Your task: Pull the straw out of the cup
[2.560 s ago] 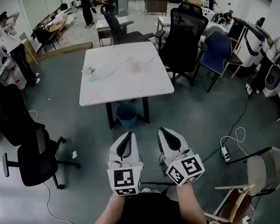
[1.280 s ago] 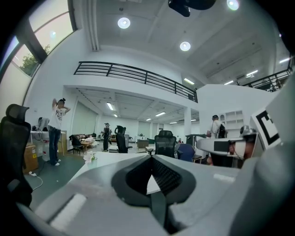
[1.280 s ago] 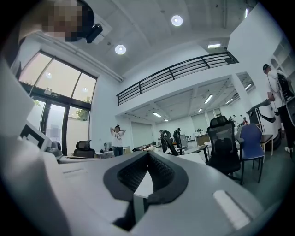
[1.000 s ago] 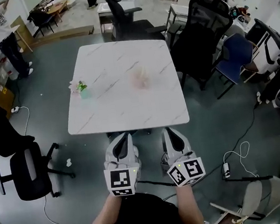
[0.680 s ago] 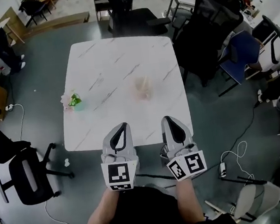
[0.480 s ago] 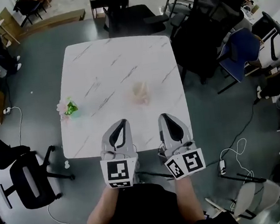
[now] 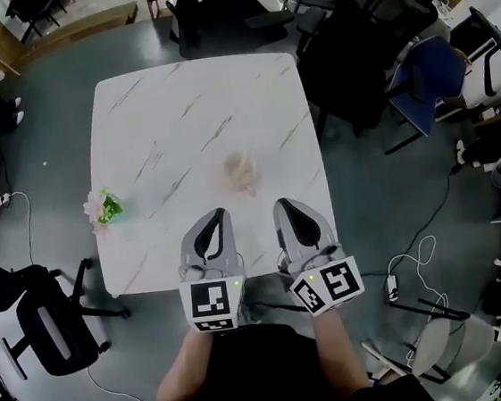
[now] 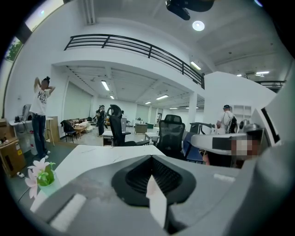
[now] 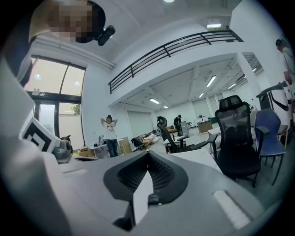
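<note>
Left to right: a small flower pot [image 7: 101, 208] at the table's [image 7: 193, 94] left edge. My left gripper [image 7: 215, 215] is clenched on nothing over the near edge. The pale cup [image 7: 241, 171] stands near the table's centre, its straw too blurred to separate. My right gripper [image 7: 286, 204] is likewise clenched, empty. Only the gripper views show a standing person [image 8: 40, 115]. Grey floor [image 7: 394, 197], office chairs [image 7: 355, 48].

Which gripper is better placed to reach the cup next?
Left, but only marginally: the cup sits ahead between both shut grippers, slightly nearer the left gripper than the right gripper.
</note>
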